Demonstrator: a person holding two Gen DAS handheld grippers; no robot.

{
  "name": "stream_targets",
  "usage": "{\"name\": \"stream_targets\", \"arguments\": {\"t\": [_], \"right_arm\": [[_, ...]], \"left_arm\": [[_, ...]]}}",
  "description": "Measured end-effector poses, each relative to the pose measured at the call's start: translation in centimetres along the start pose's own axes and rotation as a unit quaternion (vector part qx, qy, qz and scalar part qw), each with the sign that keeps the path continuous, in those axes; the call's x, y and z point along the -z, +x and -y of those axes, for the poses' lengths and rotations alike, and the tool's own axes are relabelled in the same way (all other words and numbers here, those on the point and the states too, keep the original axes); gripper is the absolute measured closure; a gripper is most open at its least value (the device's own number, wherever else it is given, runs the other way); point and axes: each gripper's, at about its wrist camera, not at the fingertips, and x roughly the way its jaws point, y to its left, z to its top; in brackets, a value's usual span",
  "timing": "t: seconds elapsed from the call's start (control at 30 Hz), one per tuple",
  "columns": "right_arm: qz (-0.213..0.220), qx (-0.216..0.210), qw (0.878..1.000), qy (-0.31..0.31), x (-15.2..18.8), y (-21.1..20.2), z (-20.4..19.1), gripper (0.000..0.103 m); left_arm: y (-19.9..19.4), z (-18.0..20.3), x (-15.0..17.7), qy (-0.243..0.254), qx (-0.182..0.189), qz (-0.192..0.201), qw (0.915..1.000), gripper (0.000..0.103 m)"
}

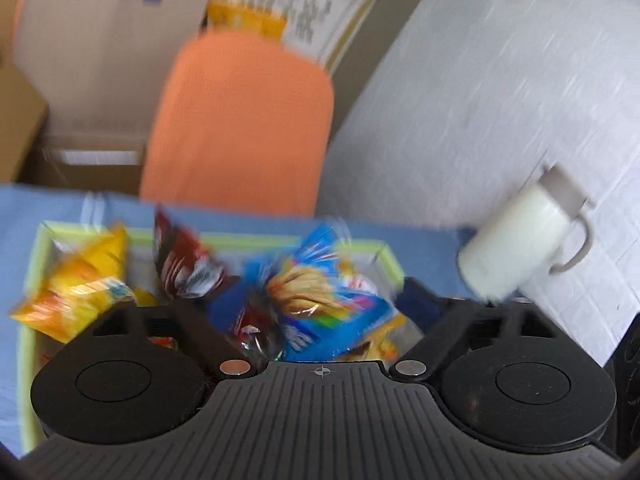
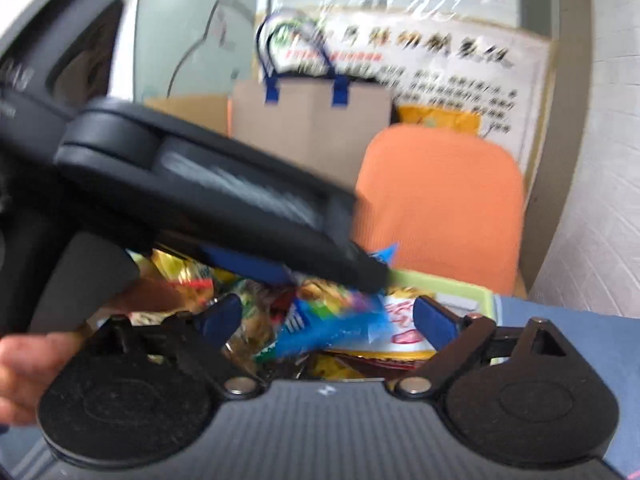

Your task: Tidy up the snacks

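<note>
A green-rimmed tray [image 1: 28, 344] on a blue cloth holds a heap of snack packets. In the left wrist view a blue packet [image 1: 340, 320] lies in the middle, a red-brown packet [image 1: 184, 264] stands behind it, and a yellow-orange packet [image 1: 76, 292] hangs over the left rim. My left gripper [image 1: 320, 300] hovers over the heap, open, its pads clear of the blue packet. In the right wrist view my right gripper [image 2: 328, 320] is also open above the blue packet [image 2: 332, 330], pads apart from it. The left gripper's body [image 2: 220, 200] crosses that view just above the pile.
A white lidded jug [image 1: 516, 240] stands right of the tray by a white wall. An orange chair back [image 1: 240, 120] rises behind the table, with a brown paper bag [image 2: 312, 120] and cardboard boxes beyond. A white-and-red packet [image 2: 404, 332] lies by the tray rim [image 2: 452, 286]. A hand [image 2: 24, 376] shows at left.
</note>
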Motion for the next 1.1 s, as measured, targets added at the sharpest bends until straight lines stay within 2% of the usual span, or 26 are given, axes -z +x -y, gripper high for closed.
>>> {"name": "stream_targets", "arguments": {"t": [0.07, 0.17, 0.27, 0.4, 0.53, 0.63, 0.77, 0.9, 1.03, 1.1], "right_arm": [[0.023, 0.005, 1.000, 0.013, 0.5, -2.6, 0.3, 0.004], [0.041, 0.016, 0.998, 0.033, 2.0, -6.2, 0.6, 0.003], [0.035, 0.028, 0.997, 0.066, 4.1, -9.0, 0.3, 0.003], [0.005, 0.062, 0.990, 0.130, 7.8, -12.0, -0.9, 0.003], [-0.033, 0.120, 0.976, 0.179, 11.7, -15.1, -2.5, 0.003], [-0.038, 0.158, 0.967, 0.198, 13.5, -17.3, -4.0, 0.003], [-0.030, 0.186, 0.958, 0.217, 14.4, -21.0, -5.6, 0.003], [-0.006, 0.179, 0.964, 0.198, 15.4, -25.8, -8.0, 0.003], [0.012, 0.200, 0.962, 0.185, 16.9, -29.6, -9.8, 0.002], [0.022, 0.212, 0.959, 0.185, 17.5, -31.4, -10.2, 0.002]], "left_arm": [[-2.8, 0.3, 0.2, 0.010, 0.000, 0.036, 0.9993, 0.016], [-6.0, 0.3, 1.0, 0.007, -0.007, 0.066, 0.9978, 0.011], [-8.8, 0.6, 3.9, 0.012, -0.051, 0.077, 0.9956, 0.011], [-11.3, 0.5, 9.9, -0.004, -0.128, 0.064, 0.9897, 0.011], [-13.5, 1.3, 17.0, -0.001, -0.195, 0.034, 0.9802, 0.011], [-15.0, 2.4, 20.5, 0.022, -0.207, 0.025, 0.9778, 0.011], [-17.7, 4.5, 23.4, 0.039, -0.203, 0.034, 0.9777, 0.012], [-20.9, 6.8, 26.2, 0.051, -0.183, 0.054, 0.9804, 0.011], [-23.1, 9.6, 28.6, 0.073, -0.200, 0.072, 0.9744, 0.012], [-24.3, 10.8, 29.6, 0.086, -0.196, 0.079, 0.9735, 0.012]]}}
